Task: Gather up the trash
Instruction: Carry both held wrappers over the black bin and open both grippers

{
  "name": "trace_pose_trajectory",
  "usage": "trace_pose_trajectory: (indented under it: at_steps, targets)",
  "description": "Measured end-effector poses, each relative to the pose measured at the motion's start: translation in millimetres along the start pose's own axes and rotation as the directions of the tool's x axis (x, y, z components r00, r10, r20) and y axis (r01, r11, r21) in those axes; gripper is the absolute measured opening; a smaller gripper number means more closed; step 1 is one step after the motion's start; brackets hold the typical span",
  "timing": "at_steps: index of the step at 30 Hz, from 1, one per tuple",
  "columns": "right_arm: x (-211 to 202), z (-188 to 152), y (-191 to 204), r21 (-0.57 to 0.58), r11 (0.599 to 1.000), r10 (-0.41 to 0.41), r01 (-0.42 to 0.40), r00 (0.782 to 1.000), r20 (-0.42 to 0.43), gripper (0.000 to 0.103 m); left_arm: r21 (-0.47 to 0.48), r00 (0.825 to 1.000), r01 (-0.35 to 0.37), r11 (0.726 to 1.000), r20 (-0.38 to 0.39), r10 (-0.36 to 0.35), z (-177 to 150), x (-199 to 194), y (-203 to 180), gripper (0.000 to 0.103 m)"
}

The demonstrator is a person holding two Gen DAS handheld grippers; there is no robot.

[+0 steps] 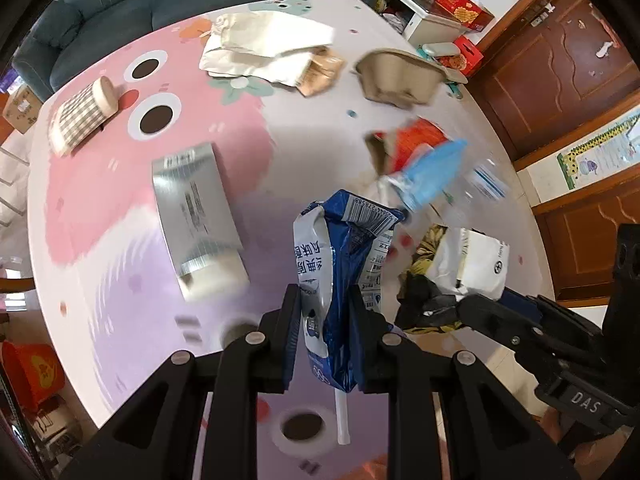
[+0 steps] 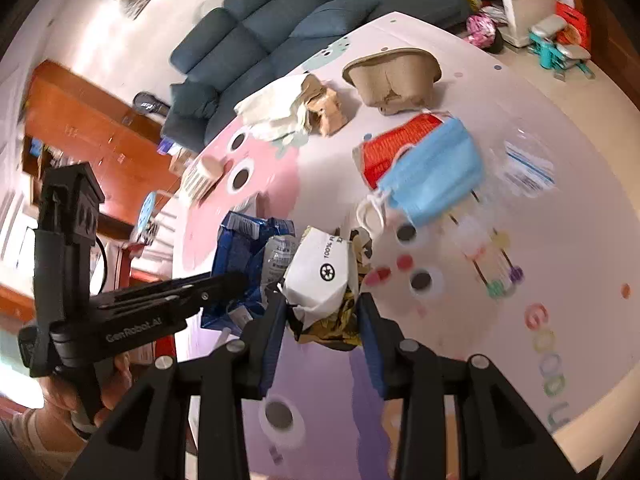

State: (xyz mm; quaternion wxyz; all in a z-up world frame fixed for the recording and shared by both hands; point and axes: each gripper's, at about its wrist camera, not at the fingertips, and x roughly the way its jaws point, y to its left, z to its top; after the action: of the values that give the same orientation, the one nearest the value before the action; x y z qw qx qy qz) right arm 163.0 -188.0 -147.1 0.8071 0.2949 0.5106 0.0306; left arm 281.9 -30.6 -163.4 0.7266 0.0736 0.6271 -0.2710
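blue-white carton, light blue mask

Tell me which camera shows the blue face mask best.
The right wrist view: the blue face mask shows broad, with pleats and ear loop, lying over the red cup. The left wrist view shows it smaller, foreshortened and blurred.

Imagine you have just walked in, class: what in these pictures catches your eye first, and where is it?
First, the two grippers: the left gripper pinches a crumpled blue milk carton, and the right gripper clamps a wad of white and gold wrappers. Beyond them, on the pink cartoon tablecloth, a blue face mask lies over a red paper cup.
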Motion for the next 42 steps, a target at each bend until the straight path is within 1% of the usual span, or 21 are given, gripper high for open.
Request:
trace_pose_trajectory:
  at_steps: [3, 4, 5, 10, 12, 14, 17, 21, 23, 26, 28, 31, 33, 35, 39, 42]
  targets:
    - [-24, -21, -9, -0.044, 0.999, 0.02, -0.02, 1.0, 0.003, 0.036, -0.001, 1.0, -0.015, 1.0, 0.015, 0.016, -29, -11, -24, 0.02]
    - [-33, -29, -13, -0.06, 0.998, 0.028, -0.028, 1.0, 0.002, 0.036, -0.009, 0.999, -0.024, 1.0, 0.025, 0.024, -43, -15, -36, 0.02]
    - [-42, -38, -18, -0.076, 0.996, 0.036, -0.036, 0.999, -0.001, 0.036, -0.015, 0.999, -0.028, 0.999, 0.032, 0.029, -54, -19, -38, 0.02]
    - [-80, -75, -44, -0.153, 0.985, 0.073, -0.077, 0.997, -0.031, 0.036, -0.095, 0.996, -0.056, 0.994, 0.065, 0.062, -117, -28, -92, 0.02]
    - [-96, -93, -57, -0.185, 0.979, 0.081, -0.088, 0.996, -0.047, 0.036, -0.12, 0.995, -0.065, 0.991, 0.067, 0.074, -138, -29, -105, 0.02]
    - [-106, -109, -68, -0.202, 0.974, 0.089, -0.1, 0.994, -0.065, 0.036, -0.151, 0.995, -0.071, 0.986, 0.058, 0.081, -163, -26, -123, 0.02]
    - [-115, -132, -86, -0.208, 0.972, 0.094, -0.112, 0.991, -0.097, 0.036, -0.168, 0.995, -0.09, 0.982, 0.036, 0.097, -194, -19, -144, 0.02]
    - [-117, -159, -109, -0.168, 0.979, 0.095, -0.118, 0.986, -0.138, 0.037, -0.175, 0.994, -0.107, 0.979, -0.01, 0.107, -227, -8, -161, 0.02]
    - [-114, -173, -119, -0.15, 0.982, 0.093, -0.117, 0.983, -0.156, 0.037, -0.171, 0.992, -0.126, 0.977, -0.041, 0.12, -242, 2, -167, 0.02]
    - [-102, -195, -132, -0.142, 0.985, 0.072, -0.099, 0.981, -0.182, 0.037, -0.172, 0.987, -0.145, 0.974, -0.09, 0.131, -260, 21, -170, 0.02]
    - [-84, -210, -141, -0.133, 0.988, 0.052, -0.081, 0.977, -0.208, 0.037, -0.178, 0.984, -0.15, 0.973, -0.122, 0.129, -275, 41, -169, 0.02]
    - [-55, -231, -156, -0.132, 0.99, 0.011, -0.042, 0.974, -0.226, 0.037, -0.164, 0.977, -0.17, 0.972, -0.156, 0.145, -293, 81, -165, 0.02]
    - [-26, -248, -169, -0.139, 0.99, -0.037, 0.003, 0.969, -0.244, 0.037, -0.162, 0.971, -0.181, 0.97, -0.189, 0.149, -303, 113, -158, 0.02]
    - [3, -262, -183, -0.122, 0.992, -0.055, 0.023, 0.962, -0.267, 0.037, -0.175, 0.968, -0.173, 0.969, -0.21, 0.135, -311, 148, -148, 0.02]
    - [64, -286, -214, -0.087, 0.994, -0.095, 0.072, 0.949, -0.301, 0.037, -0.208, 0.962, -0.183, 0.961, -0.238, 0.132, -322, 217, -126, 0.02]
    - [101, -297, -232, -0.075, 0.992, -0.121, 0.102, 0.941, -0.315, 0.037, -0.229, 0.96, -0.182, 0.956, -0.252, 0.122, -326, 256, -112, 0.02]
